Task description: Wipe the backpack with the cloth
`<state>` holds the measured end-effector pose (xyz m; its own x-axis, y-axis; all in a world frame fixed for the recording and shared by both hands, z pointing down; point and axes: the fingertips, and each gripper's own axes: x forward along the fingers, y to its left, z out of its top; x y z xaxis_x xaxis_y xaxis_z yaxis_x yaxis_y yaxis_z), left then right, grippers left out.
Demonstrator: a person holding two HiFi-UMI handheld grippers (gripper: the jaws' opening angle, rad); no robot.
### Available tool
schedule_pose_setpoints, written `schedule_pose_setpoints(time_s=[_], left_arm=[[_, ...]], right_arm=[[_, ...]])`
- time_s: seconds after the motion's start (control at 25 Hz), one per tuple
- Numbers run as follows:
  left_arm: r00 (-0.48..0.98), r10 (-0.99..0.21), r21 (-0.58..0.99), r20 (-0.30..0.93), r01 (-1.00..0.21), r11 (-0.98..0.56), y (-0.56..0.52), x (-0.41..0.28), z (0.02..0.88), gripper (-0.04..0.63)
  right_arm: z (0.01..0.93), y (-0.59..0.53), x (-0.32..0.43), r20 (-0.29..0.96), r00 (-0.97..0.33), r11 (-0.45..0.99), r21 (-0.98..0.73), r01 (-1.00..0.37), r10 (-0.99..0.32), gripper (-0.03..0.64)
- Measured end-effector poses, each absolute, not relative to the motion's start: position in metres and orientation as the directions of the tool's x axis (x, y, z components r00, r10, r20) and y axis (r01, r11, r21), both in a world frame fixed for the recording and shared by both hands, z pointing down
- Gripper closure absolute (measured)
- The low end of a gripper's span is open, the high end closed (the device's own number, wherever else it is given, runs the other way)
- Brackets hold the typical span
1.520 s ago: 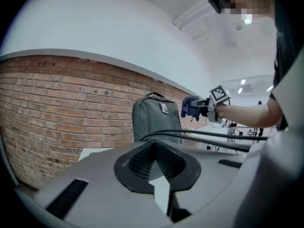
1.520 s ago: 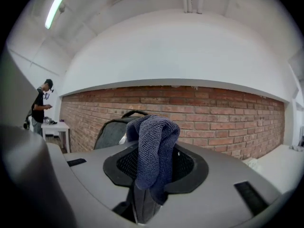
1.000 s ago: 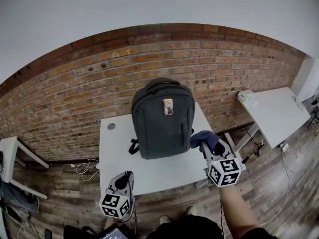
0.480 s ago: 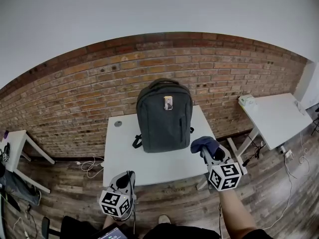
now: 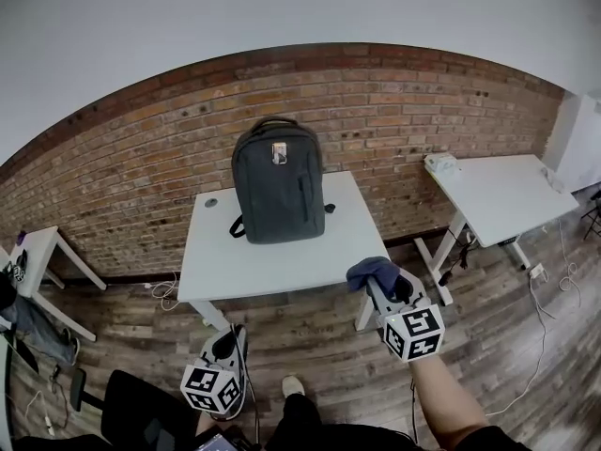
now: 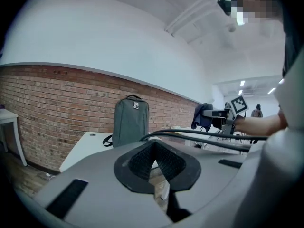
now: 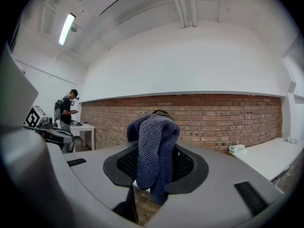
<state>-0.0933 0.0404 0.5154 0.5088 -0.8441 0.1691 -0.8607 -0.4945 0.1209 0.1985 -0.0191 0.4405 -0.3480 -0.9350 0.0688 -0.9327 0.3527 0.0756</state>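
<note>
**Cloth gripped, backpack upright on the worktop**

The grey backpack (image 5: 278,181) stood upright at the back of the white worktop (image 5: 272,261), before the brick wall (image 5: 141,158). The right tool (image 5: 383,285) was clamped on the dark blue cloth (image 5: 370,271) (bunched over its jaws), off the worktop's near edge and well apart from the backpack. The left tool (image 5: 228,344) hung low, jaws together on nothing.

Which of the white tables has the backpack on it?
The middle table, straight ahead against the brick wall: the backpack stands upright on it. The right table carries only a small pale bundle; the left table sits at the edge.
</note>
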Motion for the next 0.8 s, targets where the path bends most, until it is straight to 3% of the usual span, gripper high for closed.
schedule_pose_setpoints(time_s=[0.32,0.8], left_arm=[[0.479,-0.859,0.069,0.18,-0.877,-0.475,0.156,-0.051,0.514,0.6],[0.443,-0.878,0.032,0.179,-0.895,-0.445,0.21,-0.073,0.487,0.6]], right_arm=[[0.442,0.09,0.234,0.061,-0.376,0.38,0.061,-0.923,-0.924,0.5],[0.426,0.175,0.215,-0.026,-0.39,0.39,0.02,-0.921,-0.92,0.5]])
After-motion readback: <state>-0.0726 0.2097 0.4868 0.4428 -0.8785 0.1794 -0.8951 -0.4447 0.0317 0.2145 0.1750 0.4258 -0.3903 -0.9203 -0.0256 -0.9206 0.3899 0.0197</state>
